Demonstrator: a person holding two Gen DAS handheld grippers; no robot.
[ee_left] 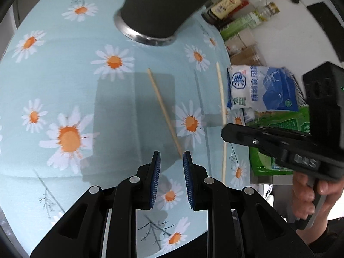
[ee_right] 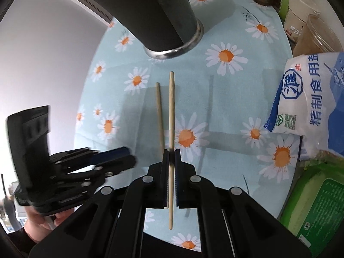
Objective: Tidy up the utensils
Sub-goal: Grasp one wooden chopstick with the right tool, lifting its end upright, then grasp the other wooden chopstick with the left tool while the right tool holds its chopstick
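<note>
Right gripper point(ee_right: 171, 152) clamps chopstick point(ee_right: 171, 107) mid-shaft | left gripper point(ee_left: 171, 161) ajar, empty | light, stiff, slippery; grip mid-length

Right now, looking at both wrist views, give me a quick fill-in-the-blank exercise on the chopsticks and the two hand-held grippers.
1. The right hand-held gripper is shut on one ____.
2. The other chopstick lies on the ____-patterned tablecloth.
3. The left hand-held gripper holds ____ between its blue pads.
4. The dark cup has a ____ rim.

Missing words: chopstick; daisy; nothing; silver
</note>
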